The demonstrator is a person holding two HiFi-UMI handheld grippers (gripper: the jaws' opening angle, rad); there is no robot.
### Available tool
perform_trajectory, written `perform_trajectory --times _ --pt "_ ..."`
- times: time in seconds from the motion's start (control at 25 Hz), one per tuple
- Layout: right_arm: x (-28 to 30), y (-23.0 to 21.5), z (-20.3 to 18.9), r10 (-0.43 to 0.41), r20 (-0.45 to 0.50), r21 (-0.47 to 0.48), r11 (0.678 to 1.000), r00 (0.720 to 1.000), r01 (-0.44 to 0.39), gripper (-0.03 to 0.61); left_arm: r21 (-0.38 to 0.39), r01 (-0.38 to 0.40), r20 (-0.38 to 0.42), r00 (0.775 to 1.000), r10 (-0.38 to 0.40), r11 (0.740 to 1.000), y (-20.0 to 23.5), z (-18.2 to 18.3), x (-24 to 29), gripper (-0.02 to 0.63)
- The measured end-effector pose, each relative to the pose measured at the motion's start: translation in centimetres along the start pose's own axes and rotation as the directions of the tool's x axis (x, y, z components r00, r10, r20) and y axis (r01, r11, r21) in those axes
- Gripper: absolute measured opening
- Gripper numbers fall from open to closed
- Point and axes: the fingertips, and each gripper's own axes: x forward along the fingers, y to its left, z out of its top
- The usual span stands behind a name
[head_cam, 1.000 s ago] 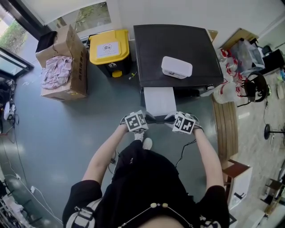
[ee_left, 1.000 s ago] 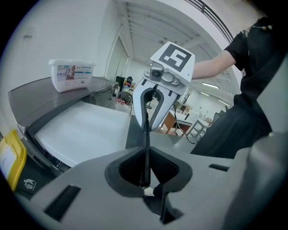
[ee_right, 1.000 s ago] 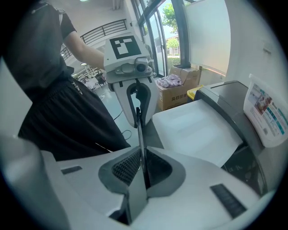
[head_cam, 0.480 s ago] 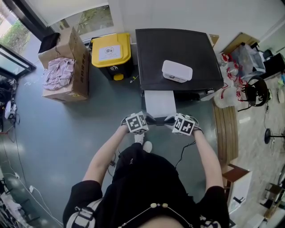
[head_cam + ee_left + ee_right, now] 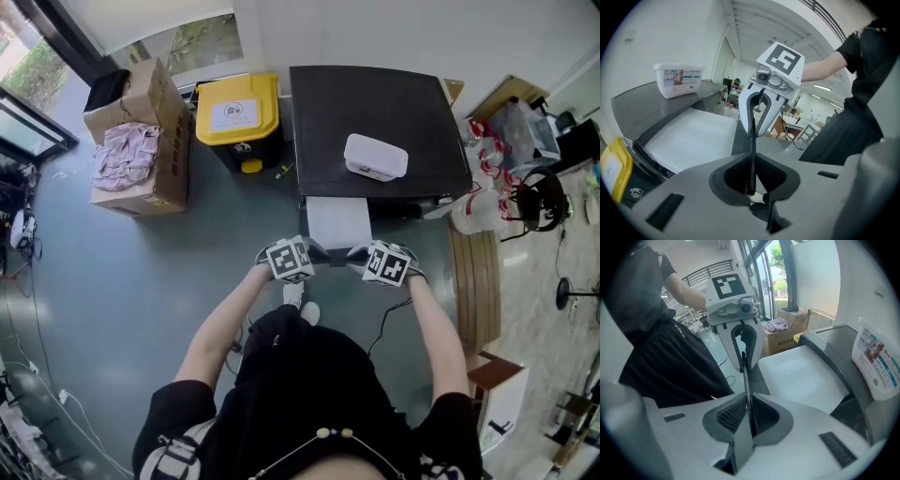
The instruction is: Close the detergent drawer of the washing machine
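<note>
The washing machine (image 5: 375,112) has a dark flat top. Its white detergent drawer (image 5: 337,220) stands pulled out toward me. My left gripper (image 5: 319,251) and right gripper (image 5: 354,253) sit tip to tip at the drawer's front edge, both shut with nothing between the jaws. In the left gripper view my left gripper (image 5: 752,136) points at the right gripper (image 5: 764,93), with the drawer (image 5: 693,136) at its left. In the right gripper view my right gripper (image 5: 744,366) faces the left gripper (image 5: 736,319), and the drawer (image 5: 801,376) lies to the right.
A white detergent box (image 5: 375,157) rests on the machine's top. A yellow-lidded bin (image 5: 237,112) and a cardboard box of cloth (image 5: 131,150) stand left of the machine. A wooden bench (image 5: 475,281) and bags are at the right. A cable (image 5: 389,314) runs over the floor.
Both grippers stay at the drawer's front edge. The drawer's visible length looks a little shorter than a second ago, and the whole view has slid down slightly.
</note>
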Motion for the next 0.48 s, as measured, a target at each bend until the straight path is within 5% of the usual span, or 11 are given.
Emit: perform_trajectory --times 0.48 --pt "0.3 -1.6 0.4 -0.002 -0.007 0.005 1.0 1.0 0.002 0.048 -0.009 0.004 0.0 1.0 -0.004 1.0 1.7 0.1 -0.3 0.04"
